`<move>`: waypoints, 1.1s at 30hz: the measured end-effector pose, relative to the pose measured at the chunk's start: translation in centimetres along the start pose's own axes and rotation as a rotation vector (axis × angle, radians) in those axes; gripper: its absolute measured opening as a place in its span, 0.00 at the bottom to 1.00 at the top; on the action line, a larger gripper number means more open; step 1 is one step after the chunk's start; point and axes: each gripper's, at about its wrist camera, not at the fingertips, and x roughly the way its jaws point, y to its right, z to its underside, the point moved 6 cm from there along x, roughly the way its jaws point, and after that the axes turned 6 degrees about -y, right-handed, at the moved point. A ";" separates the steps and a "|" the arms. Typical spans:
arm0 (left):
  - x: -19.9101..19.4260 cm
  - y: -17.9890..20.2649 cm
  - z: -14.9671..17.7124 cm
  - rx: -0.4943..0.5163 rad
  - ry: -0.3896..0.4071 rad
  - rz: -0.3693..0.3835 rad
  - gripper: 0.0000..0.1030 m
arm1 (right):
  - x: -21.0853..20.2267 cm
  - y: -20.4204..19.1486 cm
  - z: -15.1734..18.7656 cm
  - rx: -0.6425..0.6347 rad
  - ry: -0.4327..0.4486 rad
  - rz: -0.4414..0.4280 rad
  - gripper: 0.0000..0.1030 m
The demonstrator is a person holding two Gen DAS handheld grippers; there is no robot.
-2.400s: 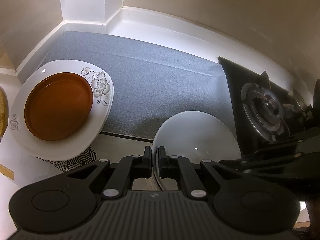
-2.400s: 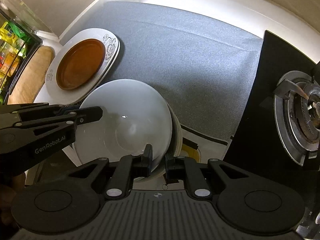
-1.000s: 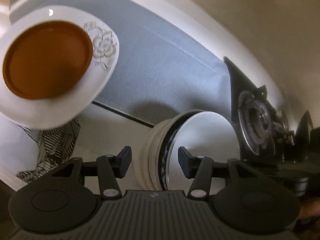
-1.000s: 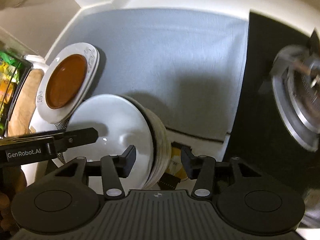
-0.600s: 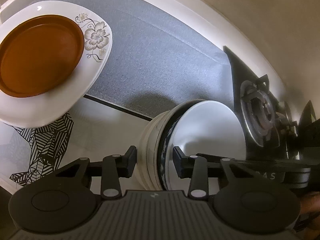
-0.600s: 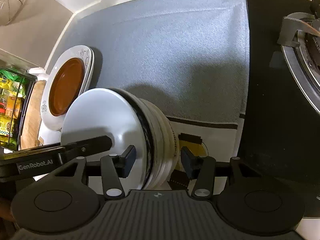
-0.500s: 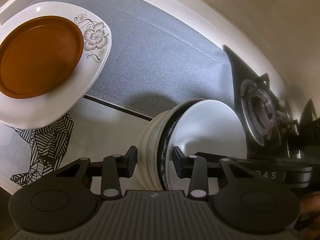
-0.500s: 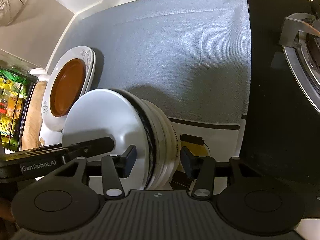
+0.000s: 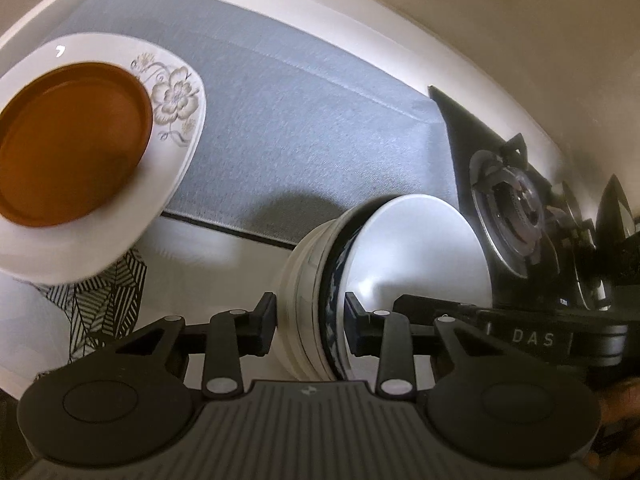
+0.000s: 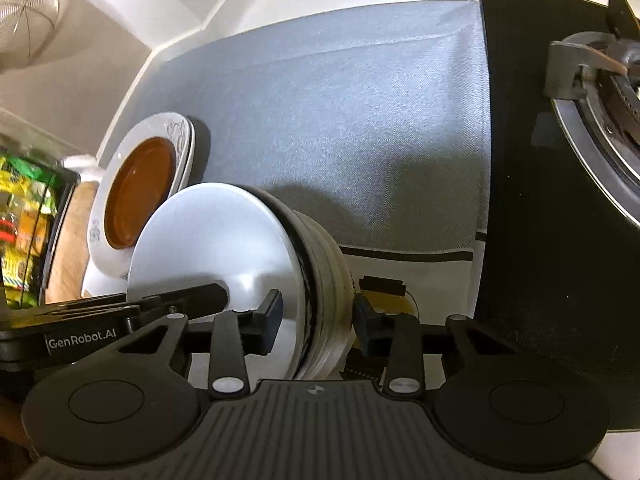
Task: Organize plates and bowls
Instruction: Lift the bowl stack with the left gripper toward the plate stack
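Bowls (image 9: 320, 304), stacked, now sit clamped at opposite rims: left gripper (image 9: 310, 322) and right gripper (image 10: 316, 320) have just closed on them, so lifting looks next.

Countertop fixtures, non-task.
Grey mat (image 9: 288, 120) at centre; black gas stove (image 10: 560, 184) at right; wire strainer (image 10: 24, 20) upper left.

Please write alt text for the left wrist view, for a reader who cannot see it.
The left tool clamps a stack of nested bowls by its rim, a white bowl innermost. Behind lie a grey mat, a brown plate on a flowered white plate, and a gas stove.
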 end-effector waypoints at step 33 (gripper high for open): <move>-8.2 -18.5 -10.0 -0.152 0.140 -0.080 0.37 | 8.7 -19.1 -10.4 -0.050 0.067 -0.027 0.37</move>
